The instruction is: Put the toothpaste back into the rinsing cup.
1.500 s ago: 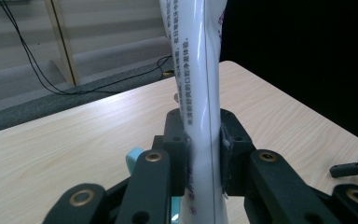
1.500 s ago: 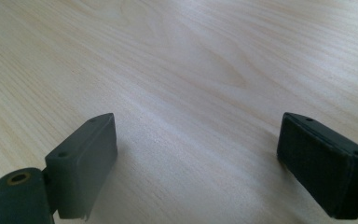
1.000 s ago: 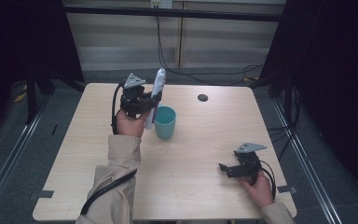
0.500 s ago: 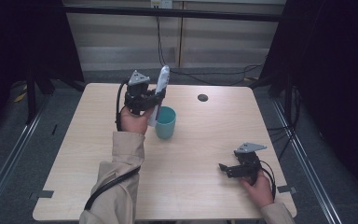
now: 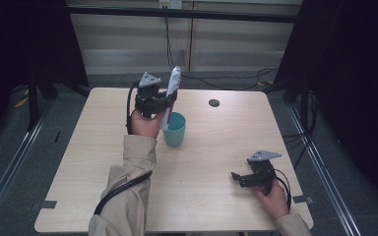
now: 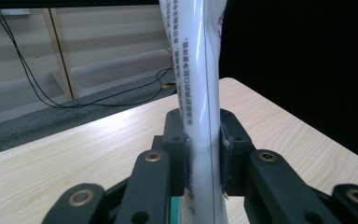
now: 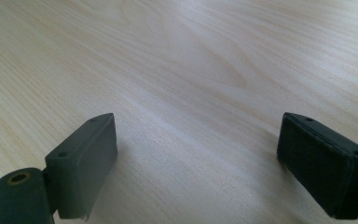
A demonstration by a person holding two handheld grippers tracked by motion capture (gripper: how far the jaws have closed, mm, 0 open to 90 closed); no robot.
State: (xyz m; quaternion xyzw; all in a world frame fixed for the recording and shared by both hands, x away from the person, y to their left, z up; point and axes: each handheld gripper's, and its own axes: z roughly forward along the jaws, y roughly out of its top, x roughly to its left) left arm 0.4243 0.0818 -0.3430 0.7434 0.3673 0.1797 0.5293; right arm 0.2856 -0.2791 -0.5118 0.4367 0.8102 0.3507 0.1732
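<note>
A white tube with printed text stands nearly upright, clamped between the black jaws of my left gripper. Its lower end hangs just over the rim of a teal cup near the middle of the wooden table. A sliver of the teal cup shows below the jaws in the left gripper view. My right gripper rests low at the table's front right, its jaws wide apart with only bare wood between them.
A small dark round hole sits in the tabletop at the back right. Black cables trail on the floor behind the table. Dark curtains flank both sides.
The left hand has carried the tube slightly toward the cup and tilted it a little more upright. The right gripper has not moved.
</note>
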